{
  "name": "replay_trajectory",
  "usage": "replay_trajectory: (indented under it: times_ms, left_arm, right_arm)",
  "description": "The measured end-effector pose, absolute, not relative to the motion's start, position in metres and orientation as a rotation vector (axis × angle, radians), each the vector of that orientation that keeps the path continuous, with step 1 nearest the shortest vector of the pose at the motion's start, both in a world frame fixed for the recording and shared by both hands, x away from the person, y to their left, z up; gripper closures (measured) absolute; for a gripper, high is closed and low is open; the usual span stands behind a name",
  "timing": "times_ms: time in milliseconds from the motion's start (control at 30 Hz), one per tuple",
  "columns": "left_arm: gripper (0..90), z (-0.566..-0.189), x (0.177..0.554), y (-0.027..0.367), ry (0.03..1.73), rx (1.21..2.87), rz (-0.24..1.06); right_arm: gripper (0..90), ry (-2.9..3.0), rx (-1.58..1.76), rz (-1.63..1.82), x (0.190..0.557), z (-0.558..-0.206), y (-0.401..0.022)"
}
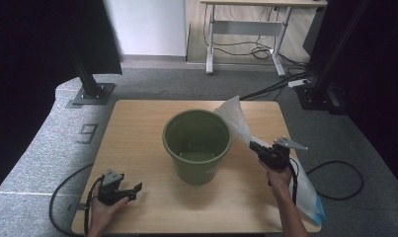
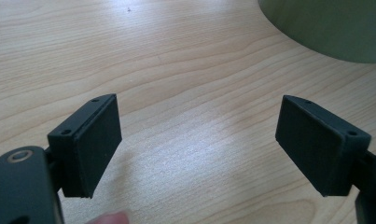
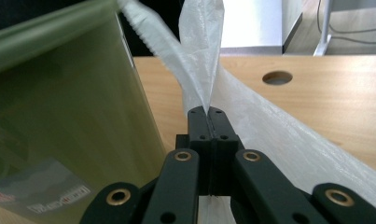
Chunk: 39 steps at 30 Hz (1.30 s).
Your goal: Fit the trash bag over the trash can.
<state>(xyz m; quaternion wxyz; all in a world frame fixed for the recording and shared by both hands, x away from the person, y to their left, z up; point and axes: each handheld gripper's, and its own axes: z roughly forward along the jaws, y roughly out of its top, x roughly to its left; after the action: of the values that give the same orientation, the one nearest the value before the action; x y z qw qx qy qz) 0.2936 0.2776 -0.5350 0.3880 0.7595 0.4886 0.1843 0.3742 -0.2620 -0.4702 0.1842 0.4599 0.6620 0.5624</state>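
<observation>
2 grippers: right gripper (image 1: 256,147) pinches the plastic bag (image 1: 236,121) beside the bucket (image 1: 197,143); left gripper (image 1: 130,190) gapes wide.

The left hand (image 1: 101,210) rests low at the near left, fingers wrapped around the left gripper (image 1: 130,190), which lies roughly level and points to the right. Its jaws stand wide apart with nothing between them; in the left gripper view a fingertip (image 2: 108,218) peeks in at the bottom edge. The right forearm (image 1: 291,217) rises from the near right edge, the right hand (image 1: 277,176) lifted and gripping the right gripper (image 1: 253,146), which points left and far. Its jaws are pressed tight together, pinching a thin sheet.
</observation>
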Motion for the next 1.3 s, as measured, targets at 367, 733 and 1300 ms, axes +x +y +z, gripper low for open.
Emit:
replay_trajectory:
  times_ms: [367,733,1300]
  left_arm:
    - [14.0,-0.536,0.294,0.279,1.246,1.947,0.470]
    - [14.0,-0.536,0.295,0.282,1.255,1.941,0.468]
    - [14.0,-0.536,0.295,0.287,1.272,1.923,0.461]
  right_arm:
    - [88.8,1.778,1.277,1.675,0.365,-0.454,-0.270]
    - [88.8,1.745,1.225,1.714,0.355,-0.439,-0.269]
    - [88.8,1.716,1.111,1.782,0.344,-0.408,-0.256]
